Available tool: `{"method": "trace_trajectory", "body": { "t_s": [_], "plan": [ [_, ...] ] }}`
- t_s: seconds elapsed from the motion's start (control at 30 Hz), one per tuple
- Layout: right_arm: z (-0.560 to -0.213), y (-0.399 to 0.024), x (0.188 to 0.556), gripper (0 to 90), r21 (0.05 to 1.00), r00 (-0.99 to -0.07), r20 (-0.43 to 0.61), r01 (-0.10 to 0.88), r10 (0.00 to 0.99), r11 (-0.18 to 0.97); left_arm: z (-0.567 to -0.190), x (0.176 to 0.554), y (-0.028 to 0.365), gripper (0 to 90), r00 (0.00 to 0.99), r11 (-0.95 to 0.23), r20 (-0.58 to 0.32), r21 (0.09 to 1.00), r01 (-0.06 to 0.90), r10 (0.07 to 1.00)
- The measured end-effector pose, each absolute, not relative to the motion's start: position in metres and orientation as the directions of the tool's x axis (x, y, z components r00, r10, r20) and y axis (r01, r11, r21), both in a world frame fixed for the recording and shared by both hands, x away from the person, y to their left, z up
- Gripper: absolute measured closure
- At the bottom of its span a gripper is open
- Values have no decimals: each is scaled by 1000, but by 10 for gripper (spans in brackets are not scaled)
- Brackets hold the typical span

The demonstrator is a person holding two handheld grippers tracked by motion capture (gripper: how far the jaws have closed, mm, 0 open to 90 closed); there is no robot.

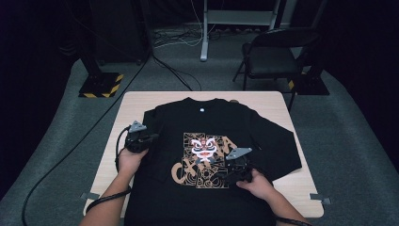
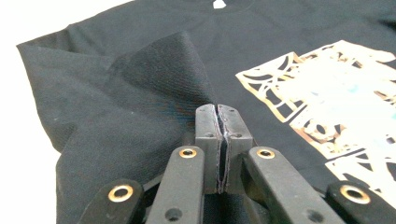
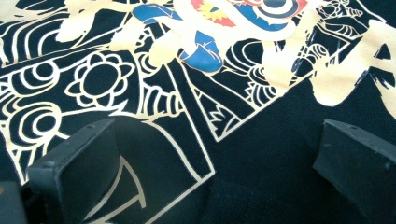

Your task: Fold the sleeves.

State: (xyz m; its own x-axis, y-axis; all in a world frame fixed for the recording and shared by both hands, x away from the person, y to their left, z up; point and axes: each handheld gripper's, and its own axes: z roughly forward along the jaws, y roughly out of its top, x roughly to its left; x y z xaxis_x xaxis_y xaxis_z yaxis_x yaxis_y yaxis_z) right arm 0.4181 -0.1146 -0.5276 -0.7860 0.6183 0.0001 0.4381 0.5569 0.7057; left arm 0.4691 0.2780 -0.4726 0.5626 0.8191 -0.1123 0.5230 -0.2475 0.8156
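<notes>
Dark grey carpet surrounds a pale wooden tabletop [image 1: 131, 101], with a black folding chair [image 1: 273, 54] standing beyond its far edge. Spread flat across the wood lies a black T-shirt [image 1: 221, 127], chest up, its gold print with a lion-dance face [image 1: 203, 147] in the middle. At the shirt's left sleeve, the left gripper [image 2: 222, 114] has its jaws pinched shut on a raised fold of the black cloth. Over the lower part of the print, the right gripper [image 3: 210, 163] hangs with jaws spread wide, nothing between them but the printed fabric below.
</notes>
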Motion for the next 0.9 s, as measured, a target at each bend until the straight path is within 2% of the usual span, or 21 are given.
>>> {"method": "trace_trajectory", "body": {
  "t_s": [0.2,0.47,0.9],
  "plan": [
    [-528,-115,418,0,706,-786,0,438,618,557,-470,467,265,873,595,-242,-134,826,508,793],
    [-528,-115,418,0,706,-786,0,438,618,557,-474,470,253,874,614,-189,-219,827,529,759],
    [-528,-115,418,0,706,-786,0,438,618,557,-470,465,234,873,649,-251,-162,832,494,743]
  ]
}}
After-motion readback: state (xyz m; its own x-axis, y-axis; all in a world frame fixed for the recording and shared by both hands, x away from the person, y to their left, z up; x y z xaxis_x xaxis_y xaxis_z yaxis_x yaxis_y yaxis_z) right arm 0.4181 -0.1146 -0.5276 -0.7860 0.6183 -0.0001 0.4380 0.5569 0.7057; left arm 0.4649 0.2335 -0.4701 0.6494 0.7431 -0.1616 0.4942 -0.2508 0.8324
